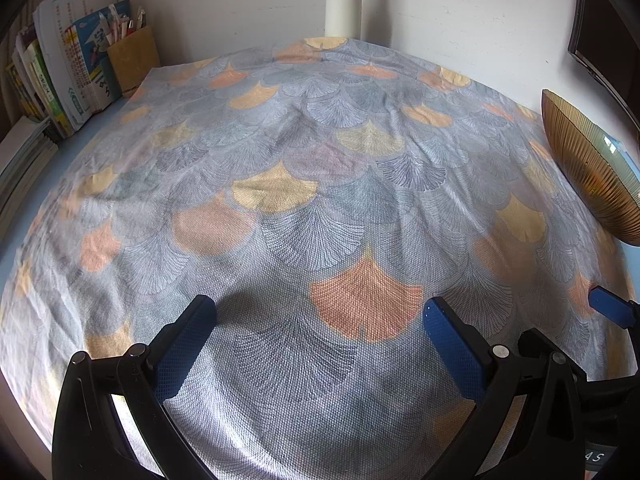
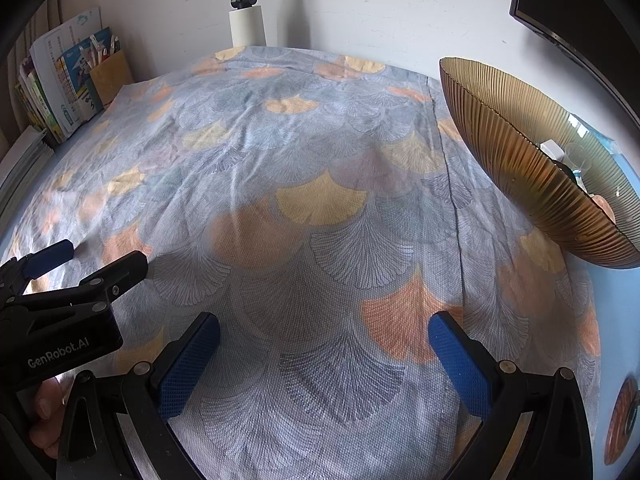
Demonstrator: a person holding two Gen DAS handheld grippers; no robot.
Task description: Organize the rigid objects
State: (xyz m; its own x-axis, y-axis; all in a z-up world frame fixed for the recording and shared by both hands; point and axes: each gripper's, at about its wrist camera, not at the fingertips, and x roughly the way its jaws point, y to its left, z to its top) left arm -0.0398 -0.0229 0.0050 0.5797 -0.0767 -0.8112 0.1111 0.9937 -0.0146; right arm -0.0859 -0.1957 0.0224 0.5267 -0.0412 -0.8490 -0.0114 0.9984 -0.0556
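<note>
- Cloth (image 1: pixel 320 208) printed with grey, orange and yellow fan-shaped leaves covers most of the table (image 1: pixel 16 252), whose pale blue surface shows along the left and right edges.
- Left gripper (image 1: pixel 320 316) hovers over the near part of the cloth with its blue-padded fingers (image 1: pixel 188 344) spread wide and nothing between them.
- Right gripper (image 2: pixel 324 332) hangs just to the right of it, likewise wide open and empty; its blue fingertip shows at the right edge of the left wrist view.
- Ribbed amber glass bowl (image 2: pixel 540 176) stands on the far right of the table, at the edge of the cloth, well apart from both grippers.
- Inside the bowl lie a few small items: something white (image 2: pixel 552 148) and a clear piece, too small to tell further.
- Books and booklets (image 1: pixel 68 76) lean against the wall in the far left corner, with a brown holder (image 1: pixel 134 60) of pens just beside them.
- White pole (image 1: pixel 343 4) with a black joint rises at the far edge of the table, against the wall.
- Dark screen (image 2: pixel 580 4) sits at the far right, above the bowl.
- Fingers of a person's hand (image 2: pixel 46 412) show at the near left of the right wrist view, by the left gripper's black body.
</note>
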